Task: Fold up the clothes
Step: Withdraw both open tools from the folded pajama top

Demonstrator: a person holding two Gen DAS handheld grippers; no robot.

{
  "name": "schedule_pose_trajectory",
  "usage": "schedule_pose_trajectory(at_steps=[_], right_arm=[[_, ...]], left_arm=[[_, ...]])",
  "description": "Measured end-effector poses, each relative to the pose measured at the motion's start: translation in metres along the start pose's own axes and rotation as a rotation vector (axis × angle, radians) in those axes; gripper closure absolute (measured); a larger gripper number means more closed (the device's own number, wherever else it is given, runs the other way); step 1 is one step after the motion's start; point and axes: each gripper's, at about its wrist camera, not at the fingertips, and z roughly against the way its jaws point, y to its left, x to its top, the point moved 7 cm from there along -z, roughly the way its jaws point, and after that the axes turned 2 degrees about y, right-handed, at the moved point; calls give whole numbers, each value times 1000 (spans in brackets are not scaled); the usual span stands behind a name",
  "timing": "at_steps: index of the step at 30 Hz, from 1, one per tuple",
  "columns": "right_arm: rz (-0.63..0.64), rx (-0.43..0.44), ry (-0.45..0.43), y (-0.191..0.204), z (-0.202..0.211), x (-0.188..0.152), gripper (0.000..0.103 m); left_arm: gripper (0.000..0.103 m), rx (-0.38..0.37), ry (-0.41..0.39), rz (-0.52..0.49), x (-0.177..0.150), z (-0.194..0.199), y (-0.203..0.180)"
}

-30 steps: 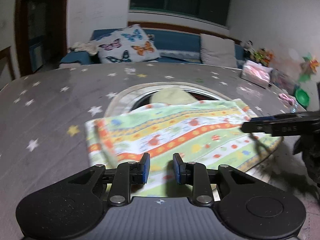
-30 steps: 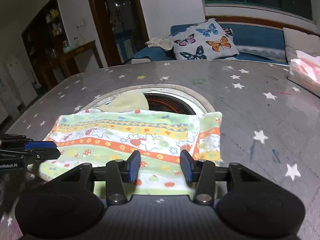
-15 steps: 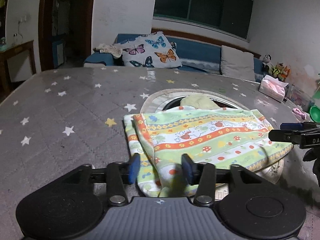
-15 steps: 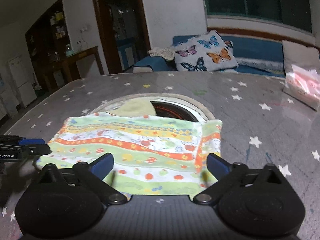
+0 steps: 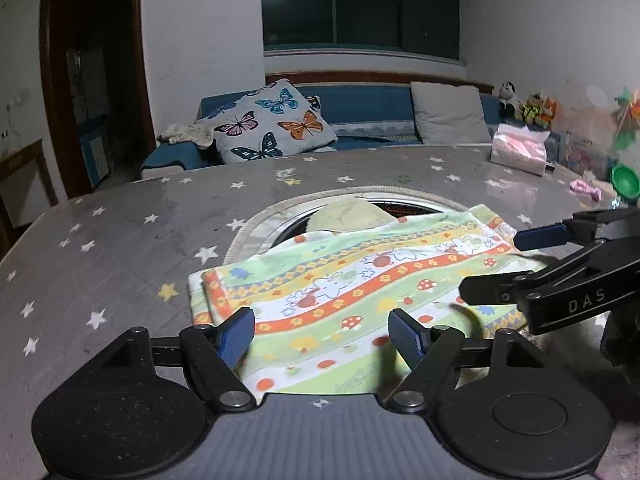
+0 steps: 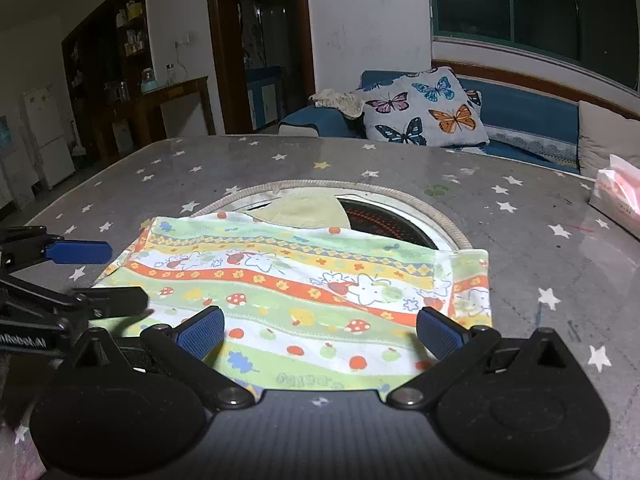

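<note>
The striped cloth [image 5: 360, 300] is laid folded on the star-patterned table [image 5: 120, 240], partly over a round opening [image 6: 384, 216] where a pale cloth [image 6: 304, 210] is seen. The left gripper [image 5: 322, 332] and right gripper [image 6: 320, 332] are held spread wide above its near edge, nothing grasped. A tissue pack [image 5: 518, 150] is placed far behind.

Right gripper [image 6: 320, 330], jaws spread wide, hovers over the folded striped cloth [image 6: 304, 292] on the star-patterned table [image 6: 540, 264].
</note>
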Motion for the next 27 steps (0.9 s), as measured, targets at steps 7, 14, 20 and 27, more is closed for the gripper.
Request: schedule_pose_trajectory(at_steps=[7, 14, 20, 27], right_arm=[[70, -48, 39, 5, -8, -13, 0], [114, -62, 42, 3, 0, -23, 0], [132, -70, 40, 1, 7, -27, 0], [85, -98, 7, -12, 20, -21, 0]], left_arm=[[25, 17, 16, -70, -12, -8, -10], [20, 13, 12, -74, -18, -6, -8], [16, 12, 10, -64, -21, -4, -6], [10, 14, 9, -51, -24, 0, -5]])
